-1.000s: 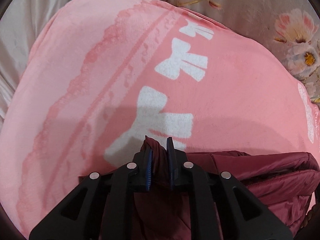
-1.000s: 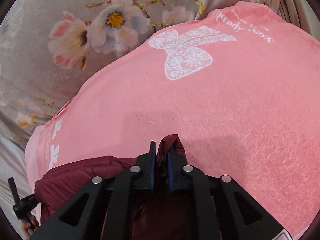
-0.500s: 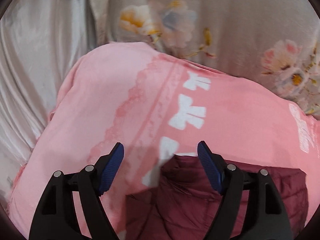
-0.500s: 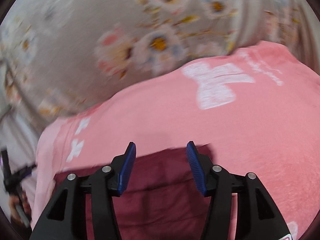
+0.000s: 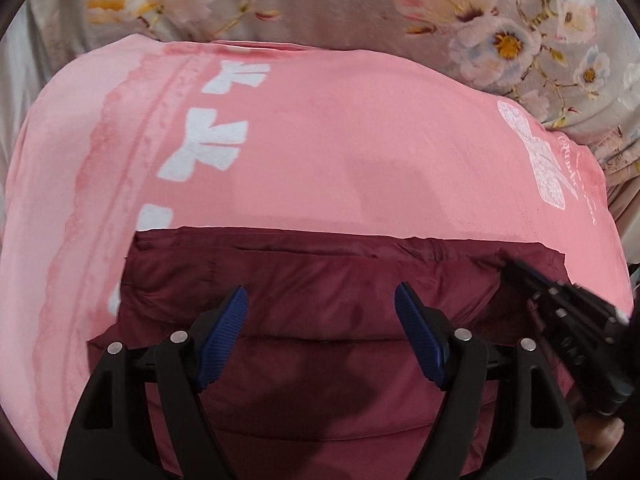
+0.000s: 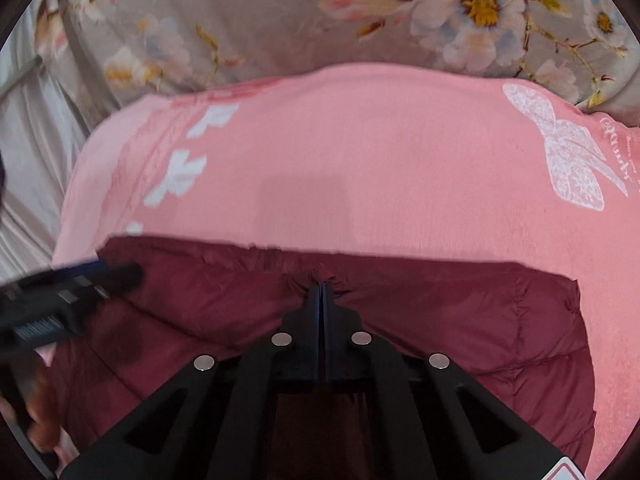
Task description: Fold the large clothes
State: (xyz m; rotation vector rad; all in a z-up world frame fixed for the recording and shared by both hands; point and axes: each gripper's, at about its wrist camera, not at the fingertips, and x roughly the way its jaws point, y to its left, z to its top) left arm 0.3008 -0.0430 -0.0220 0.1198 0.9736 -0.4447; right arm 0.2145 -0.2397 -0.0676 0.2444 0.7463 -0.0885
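A maroon quilted jacket lies folded on a pink blanket, and it takes the lower middle of both wrist views. Its far edge runs almost straight from 9 o'clock to 3 o'clock across each picture. The blanket has a row of white bow prints on its 9 o'clock side and one lace-pattern white bow with a line of script beside it towards 2 o'clock. Behind the blanket, at 12 o'clock, is a grey bedcover with flowers, and at 9 o'clock hangs a pale, shiny cloth in folds.

The left tool stands wide open above the jacket. Its blue pads are far apart and nothing is between them; the jacket is only seen below them. In the right wrist view this same tool comes in from 9 o'clock, blurred, over the left end of the jacket.

The right tool has its jaws fully together. The tips meet at the far edge of the jacket, where the cloth is gathered in small wrinkles around them, so it seems to pinch a little of the fabric there, but I cannot tell this for sure. In the left wrist view it appears at 3 o'clock, its tip on the right far corner area of the jacket. A part of a hand shows at 8 o'clock in the right wrist view.
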